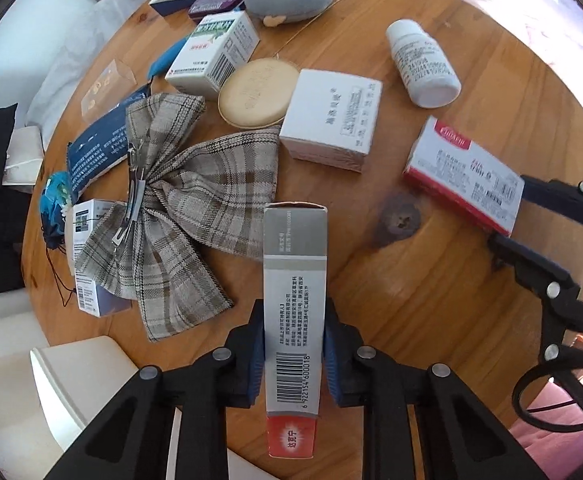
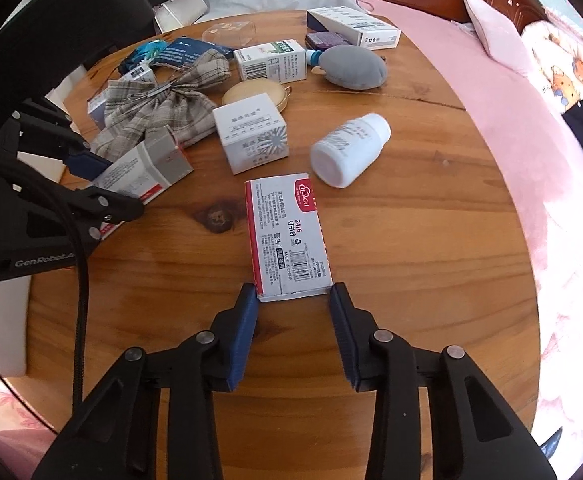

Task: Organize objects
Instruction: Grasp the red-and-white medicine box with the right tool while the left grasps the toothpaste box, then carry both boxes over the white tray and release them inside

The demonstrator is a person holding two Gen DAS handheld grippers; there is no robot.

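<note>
Left gripper (image 1: 293, 354) pinches the grey box (image 1: 294, 300), pads pressed on both long sides, beside the plaid bow (image 1: 179, 216). Right gripper (image 2: 294, 294) pinches the near end of the staple box (image 2: 287, 236), flat on the table (image 2: 411, 240), bottle (image 2: 349, 150) just beyond

round varnished wooden desk (image 2: 411, 240) glossy, knotty | beige plaid cloth bow (image 1: 195, 208) woven, matt | white plastic bottle (image 2: 349, 150) smooth
</note>
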